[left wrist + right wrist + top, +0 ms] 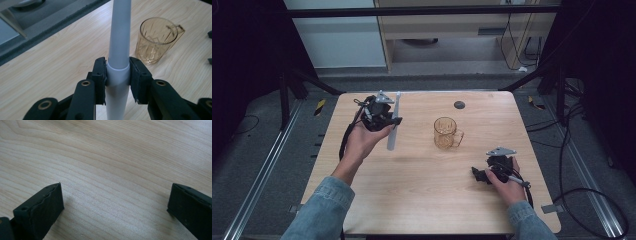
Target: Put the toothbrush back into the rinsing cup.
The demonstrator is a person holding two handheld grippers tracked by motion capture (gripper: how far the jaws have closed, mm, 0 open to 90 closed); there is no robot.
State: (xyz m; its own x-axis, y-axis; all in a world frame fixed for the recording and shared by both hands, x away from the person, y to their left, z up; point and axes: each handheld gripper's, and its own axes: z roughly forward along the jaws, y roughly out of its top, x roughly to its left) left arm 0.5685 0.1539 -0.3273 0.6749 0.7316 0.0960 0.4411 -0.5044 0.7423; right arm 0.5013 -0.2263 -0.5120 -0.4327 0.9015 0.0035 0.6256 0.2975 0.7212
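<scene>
In the left gripper view, the left gripper [117, 75] has its jaws clamped on a white plastic tube [119, 37], the pads pressing its collar from both sides; the tube runs up the middle of the frame. In the high view this gripper [393, 121] sits left of centre, the tube [393, 127] slanting above the table [422, 180]. The right gripper [115, 202] has its jaws spread wide over bare wood, holding nothing; it rests at lower right [478, 175]. An empty amber glass mug [446, 133] stands mid-table. No writing is readable.
</scene>
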